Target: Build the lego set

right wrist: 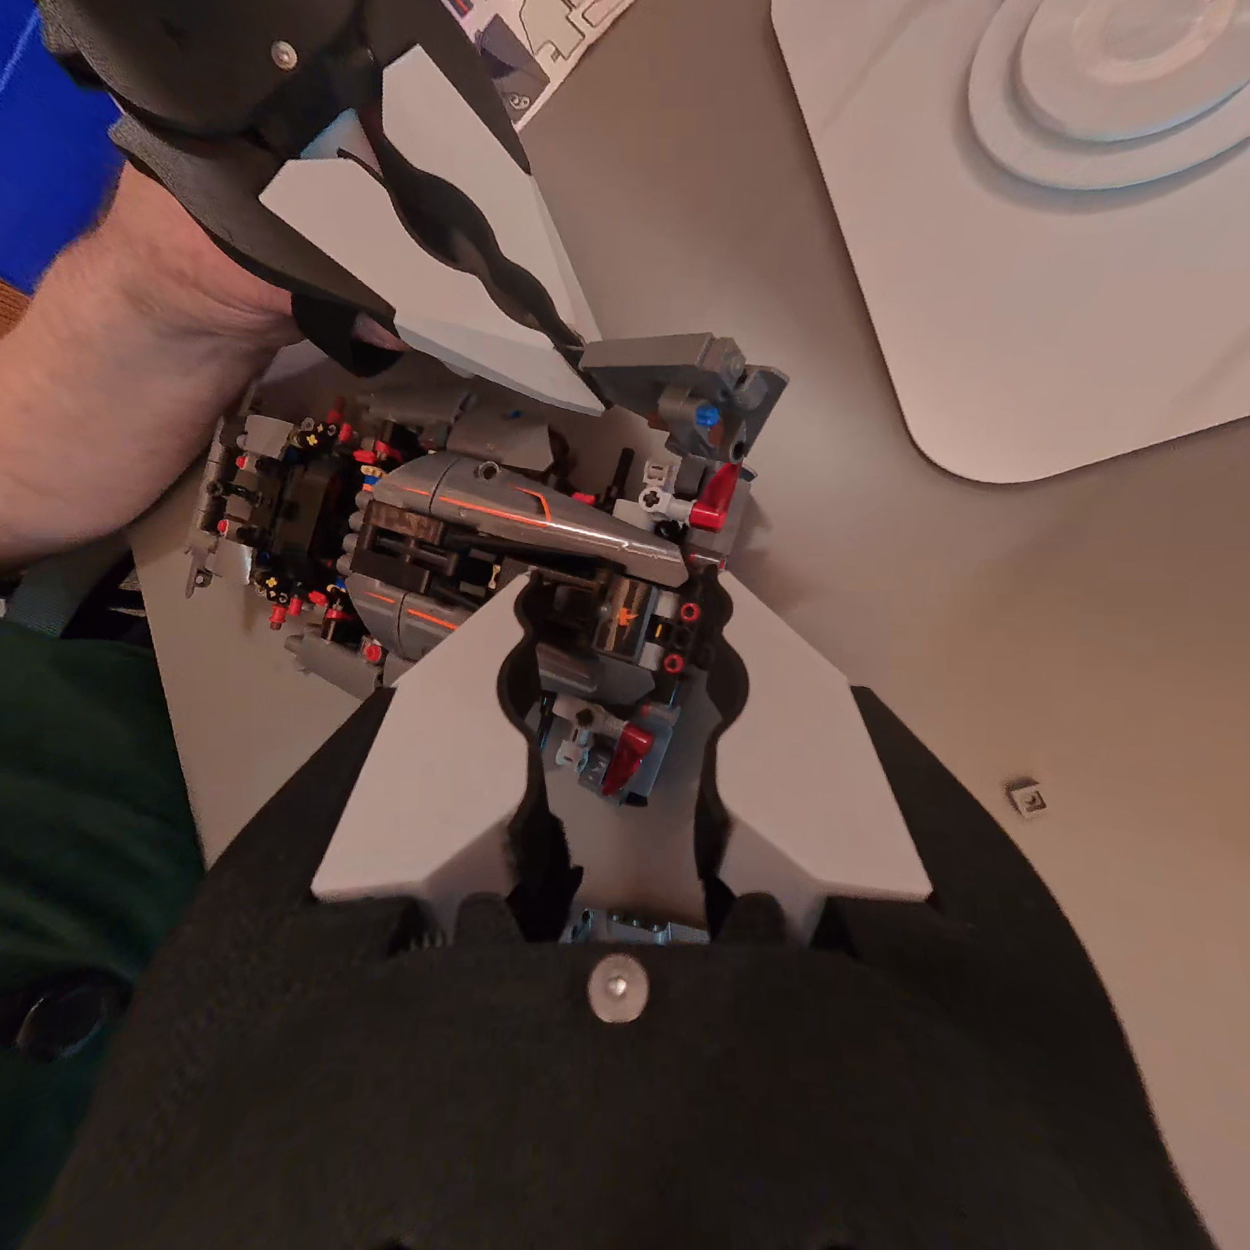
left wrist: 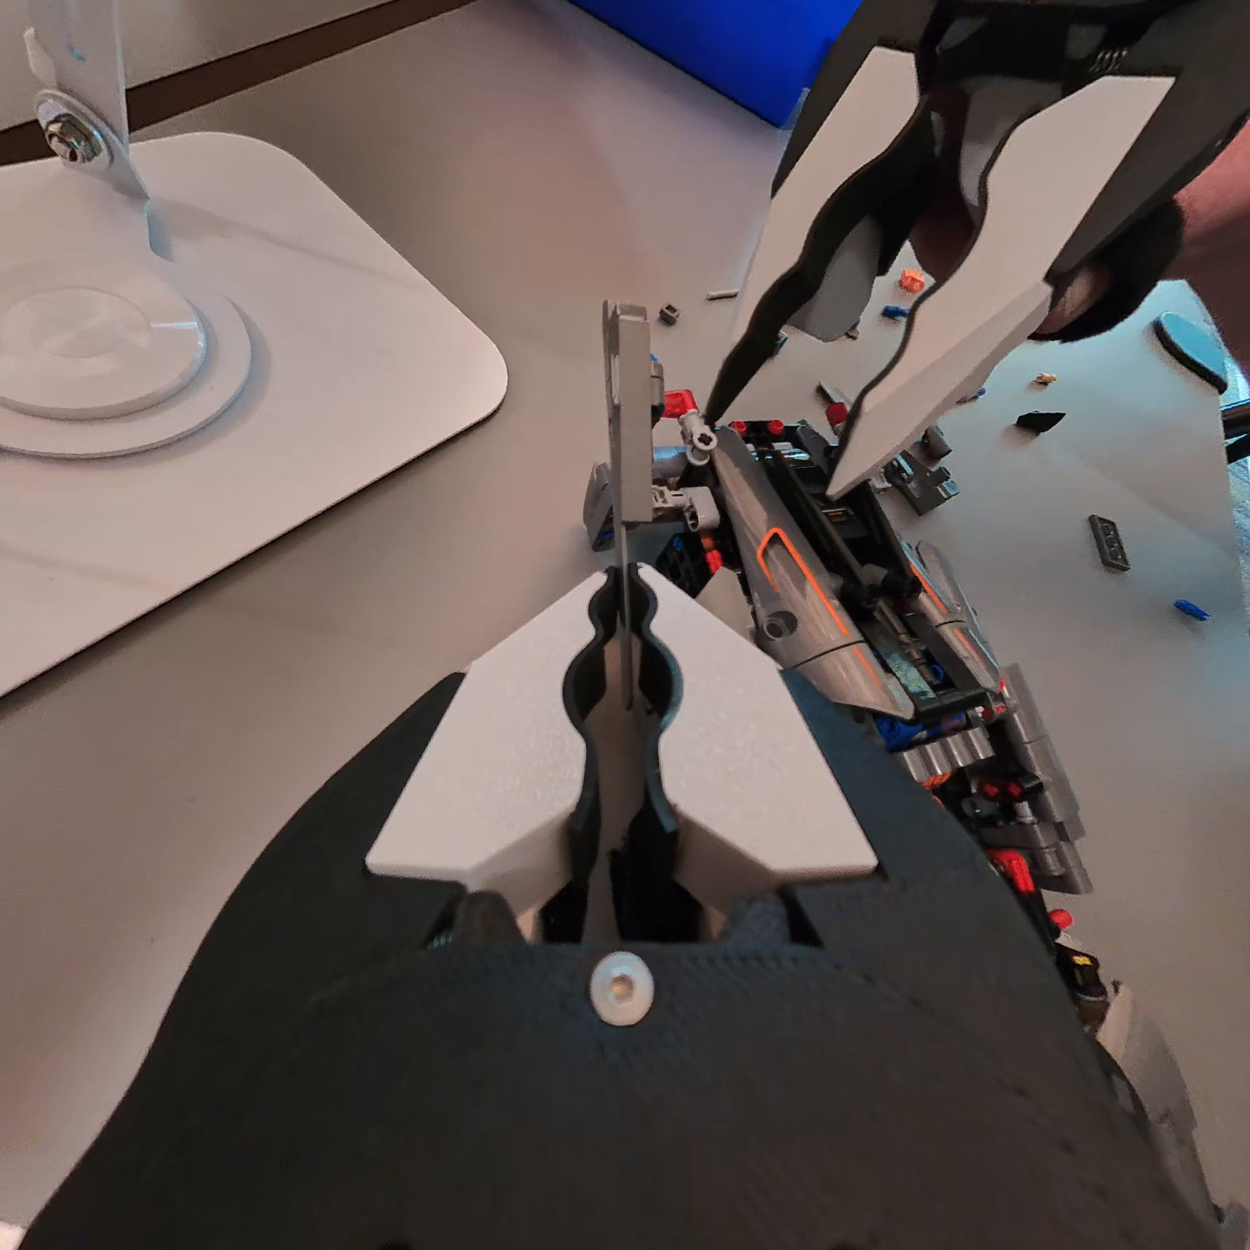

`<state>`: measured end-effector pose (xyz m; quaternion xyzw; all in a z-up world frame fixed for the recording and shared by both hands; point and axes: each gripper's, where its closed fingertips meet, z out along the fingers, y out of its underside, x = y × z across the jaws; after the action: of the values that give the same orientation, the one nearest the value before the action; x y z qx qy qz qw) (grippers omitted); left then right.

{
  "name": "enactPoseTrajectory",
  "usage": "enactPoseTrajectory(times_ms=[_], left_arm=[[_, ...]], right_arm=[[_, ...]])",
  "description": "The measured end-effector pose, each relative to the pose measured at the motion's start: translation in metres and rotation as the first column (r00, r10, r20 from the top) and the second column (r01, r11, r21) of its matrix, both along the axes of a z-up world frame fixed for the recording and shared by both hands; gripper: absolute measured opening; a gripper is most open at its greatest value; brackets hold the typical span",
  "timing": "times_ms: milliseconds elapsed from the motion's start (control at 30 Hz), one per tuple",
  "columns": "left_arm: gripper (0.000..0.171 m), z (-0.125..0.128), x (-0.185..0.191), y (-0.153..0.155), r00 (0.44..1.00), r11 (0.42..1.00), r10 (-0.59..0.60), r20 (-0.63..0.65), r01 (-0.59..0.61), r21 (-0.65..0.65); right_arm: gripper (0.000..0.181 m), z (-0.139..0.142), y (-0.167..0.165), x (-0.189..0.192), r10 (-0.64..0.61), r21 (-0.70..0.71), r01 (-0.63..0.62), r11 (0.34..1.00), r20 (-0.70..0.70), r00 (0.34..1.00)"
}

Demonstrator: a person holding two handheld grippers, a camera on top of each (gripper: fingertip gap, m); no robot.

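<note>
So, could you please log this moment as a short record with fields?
left gripper: shut on grey panel, held edge-on, upright
right gripper: open, jaws either side of the model's front end
model: grey and black vehicle with orange lines, lying on the table
loose parts: small pieces scattered beyond the model, e.g. a blue pin
other: white stand base to the left

The left gripper (left wrist: 626, 588) hides the back of the model (left wrist: 845, 575) at the lower right of the frame. The white stand (left wrist: 237, 304) is cut off at the left edge. Tiny bits (left wrist: 1109, 541) on the right are too small to tell.
</note>
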<state>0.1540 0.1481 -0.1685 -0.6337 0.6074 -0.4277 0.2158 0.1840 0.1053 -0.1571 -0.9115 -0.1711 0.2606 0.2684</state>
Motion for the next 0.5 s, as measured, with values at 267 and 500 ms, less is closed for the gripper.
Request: enactPoseTrajectory(times_ms=[267,500], left_arm=[[0.0,-0.004,0.0,0.001,1.0,1.0,0.006,-0.013,-0.006,-0.01],[0.0,-0.008,-0.003,0.002,0.999,1.0,0.001,-0.046,-0.001,0.006]], right_arm=[[0.04,0.004,0.002,-0.003,-0.021,-0.029,0.017,0.999,-0.126,0.992],[0.029,0.011,-0.001,-0.012,-0.016,-0.03,0.009,0.999,-0.266,0.964]])
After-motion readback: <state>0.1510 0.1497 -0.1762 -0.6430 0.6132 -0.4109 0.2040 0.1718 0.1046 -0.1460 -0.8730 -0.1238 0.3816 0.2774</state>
